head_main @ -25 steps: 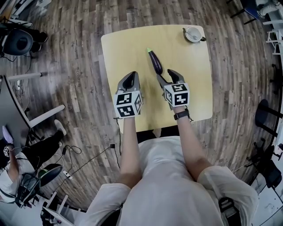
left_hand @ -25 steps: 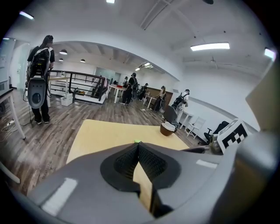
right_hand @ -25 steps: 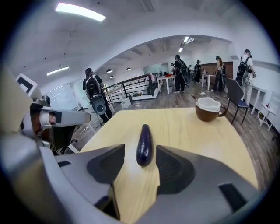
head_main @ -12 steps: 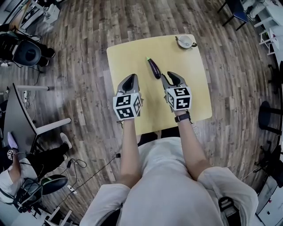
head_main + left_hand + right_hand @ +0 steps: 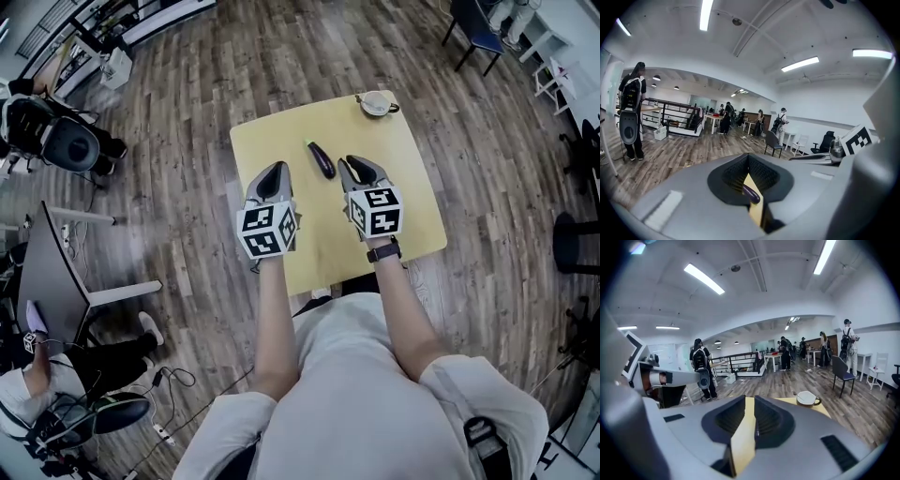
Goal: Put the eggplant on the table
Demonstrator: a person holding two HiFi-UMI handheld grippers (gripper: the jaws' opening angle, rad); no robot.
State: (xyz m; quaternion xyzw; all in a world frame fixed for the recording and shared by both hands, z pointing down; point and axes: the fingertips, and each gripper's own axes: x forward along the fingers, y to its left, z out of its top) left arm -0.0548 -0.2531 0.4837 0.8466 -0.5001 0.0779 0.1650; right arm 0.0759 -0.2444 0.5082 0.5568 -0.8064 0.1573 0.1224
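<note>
The dark purple eggplant [image 5: 321, 159] with a green stem lies on the yellow table [image 5: 412, 202], free of both grippers. In the left gripper view a bit of the eggplant [image 5: 751, 193] shows through the slit between the jaws. My left gripper [image 5: 273, 174] hovers to the left of the eggplant and nearer to me, its jaws shut and empty [image 5: 749, 157]. My right gripper [image 5: 361, 171] hovers to its right; its jaws are closing with a narrow gap and nothing between them [image 5: 750, 399]. Both are raised above the tabletop.
A white cup on a saucer [image 5: 376, 104] stands at the table's far right corner and also shows as the cup [image 5: 806, 398] in the right gripper view. Wooden floor surrounds the small table. Chairs, desks and people stand farther off.
The right jaws, wide open around the eggplant's near end a second ago, have narrowed. Both grippers have lifted away from the tabletop; the eggplant stays lying there.
</note>
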